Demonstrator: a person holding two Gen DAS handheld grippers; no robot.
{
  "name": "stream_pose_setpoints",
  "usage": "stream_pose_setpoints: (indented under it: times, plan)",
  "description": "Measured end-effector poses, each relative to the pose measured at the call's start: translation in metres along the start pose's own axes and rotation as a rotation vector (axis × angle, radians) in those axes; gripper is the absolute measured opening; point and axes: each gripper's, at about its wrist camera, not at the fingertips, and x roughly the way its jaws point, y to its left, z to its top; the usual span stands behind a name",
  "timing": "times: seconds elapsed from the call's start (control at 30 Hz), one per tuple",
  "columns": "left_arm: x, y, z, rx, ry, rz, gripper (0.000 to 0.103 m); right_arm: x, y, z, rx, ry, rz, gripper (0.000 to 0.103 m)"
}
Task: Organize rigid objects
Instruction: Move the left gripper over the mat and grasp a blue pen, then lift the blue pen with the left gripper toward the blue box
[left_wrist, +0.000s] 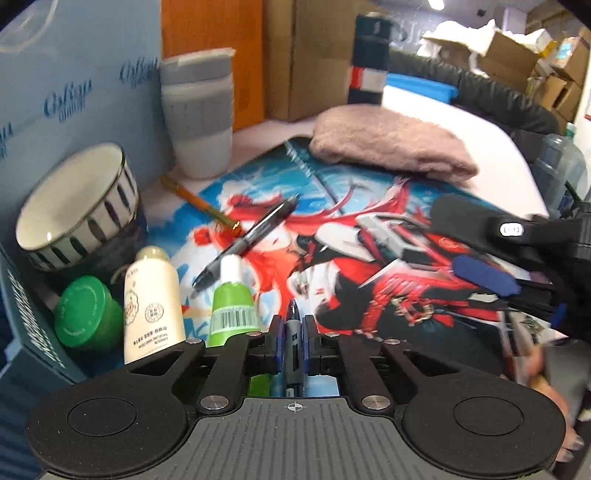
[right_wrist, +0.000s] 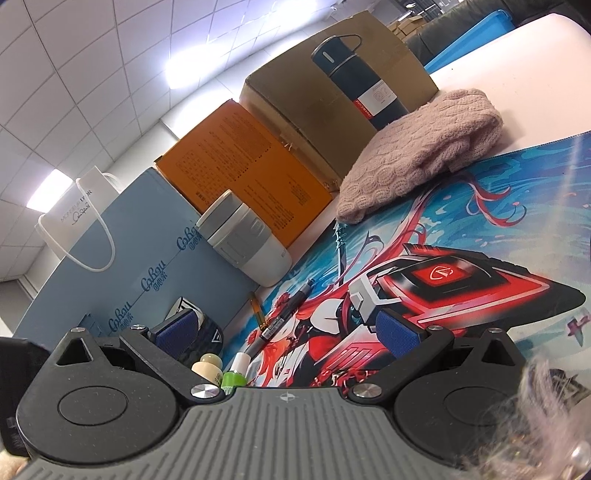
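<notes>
I have the left gripper (left_wrist: 293, 341) pinched tight on a grey-and-blue plastic pen (left_wrist: 293, 332), low centre of the left wrist view, its tip poking up past the blue pads. It looks light and stiff but smooth, so I judge it could swivel; the grip is mid-barrel, which seems right.

My right gripper (right_wrist: 288, 332) hangs spread wide over the printed desk mat (right_wrist: 517, 206) with nothing between its fingers.

Left of the held pen stand a green tube with a white cap (left_wrist: 232, 299), a cream lotion bottle (left_wrist: 152, 302) and a green-lidded jar (left_wrist: 83, 310), with a striped ceramic bowl (left_wrist: 77, 206) above them. That bowl is the fragile one.

Mid-frame on the mat lie a black pen (left_wrist: 247, 243) and an orange pen (left_wrist: 199, 201), crossing near one end. Both would roll, so I'd take them across the barrel.

Further up: a grey-banded white cup (left_wrist: 199, 118), a pink knitted cloth (left_wrist: 391, 144), and a dark flask (left_wrist: 369, 59).
</notes>
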Motion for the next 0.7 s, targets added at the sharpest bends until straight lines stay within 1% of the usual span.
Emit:
stream_pose_setpoints:
  times: [0.07, 0.2, 0.3, 0.4, 0.5, 0.6, 0.7]
  plan:
    - [-0.016, -0.004, 0.001, 0.005, -0.049, -0.021, 0.008, 0.001, 0.000, 0.000, 0.002, 0.001, 0.001, 0.103]
    - [-0.051, -0.006, 0.001, -0.010, -0.150, -0.037, 0.008, 0.001, 0.000, 0.000, -0.001, 0.002, -0.002, 0.103]
    - [-0.076, -0.006, 0.000, -0.022, -0.225, -0.029, 0.008, 0.000, 0.000, 0.000, -0.003, -0.009, 0.001, 0.103]
    - [-0.102, -0.001, 0.001, -0.039, -0.301, -0.010, 0.008, -0.001, 0.001, -0.001, -0.011, -0.022, 0.022, 0.103]
    - [-0.127, 0.005, 0.003, -0.051, -0.380, 0.035, 0.008, 0.000, 0.009, -0.001, -0.041, -0.010, 0.041, 0.103]
    - [-0.153, 0.018, 0.007, -0.070, -0.458, 0.098, 0.008, -0.001, 0.021, 0.000, -0.064, -0.003, 0.063, 0.103]
    - [-0.179, 0.034, 0.008, -0.083, -0.529, 0.195, 0.008, -0.005, 0.034, 0.000, -0.087, -0.005, 0.080, 0.103]
